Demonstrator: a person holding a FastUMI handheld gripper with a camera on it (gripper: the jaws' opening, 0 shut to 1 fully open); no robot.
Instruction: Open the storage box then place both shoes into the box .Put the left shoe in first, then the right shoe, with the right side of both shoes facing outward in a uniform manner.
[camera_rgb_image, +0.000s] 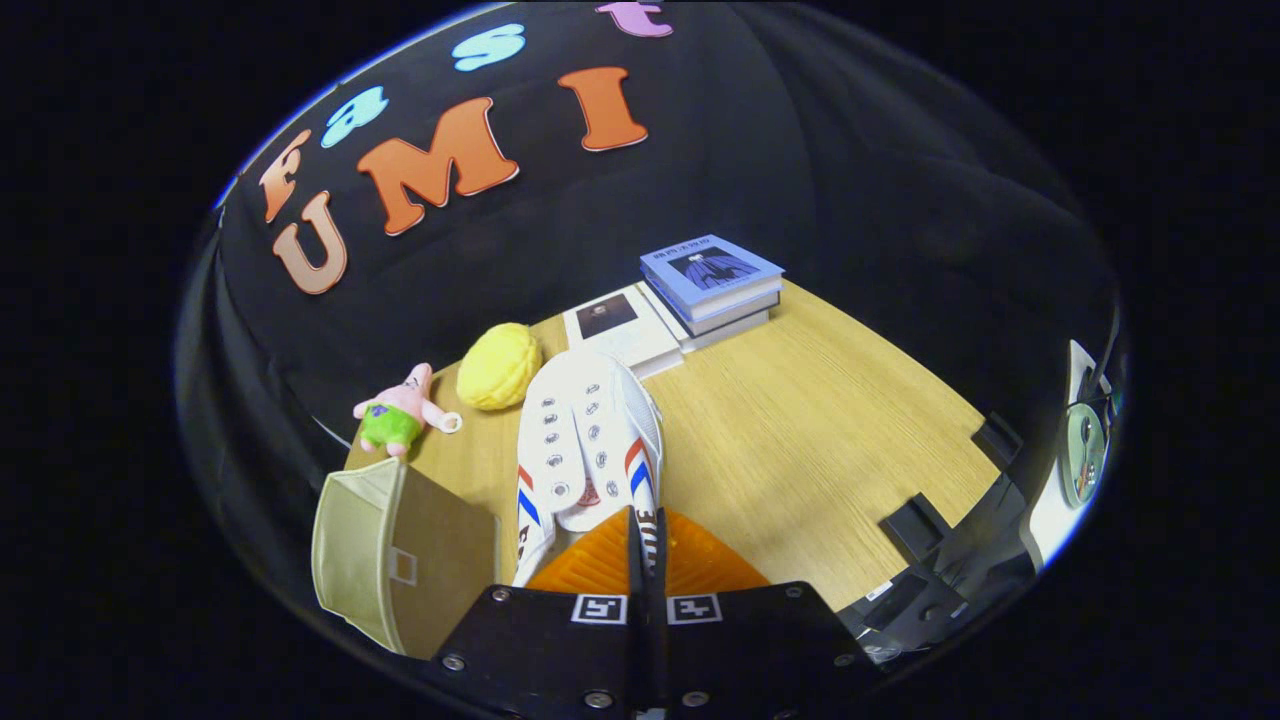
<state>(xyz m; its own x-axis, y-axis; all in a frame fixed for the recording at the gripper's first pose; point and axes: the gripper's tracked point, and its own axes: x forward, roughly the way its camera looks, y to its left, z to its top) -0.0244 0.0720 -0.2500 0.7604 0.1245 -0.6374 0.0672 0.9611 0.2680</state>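
A white sneaker (585, 440) with red and blue side stripes and no laces hangs above the wooden table (820, 430), toe pointing away from me. My gripper (640, 545) is shut on the shoe's heel collar, the thin wall of the shoe pinched between the two fingers. A beige fabric storage box (395, 555) stands low to the left of the fingers, with one outer wall and a small label window showing. Whether its top is open cannot be told from here.
Beyond the shoe lie a yellow round plush (498, 380), a pink star-shaped plush toy (405, 412), a white book (620, 335) and a stack of books (715, 285) with a blue cover. Black clamps (915, 525) sit at the table's right edge.
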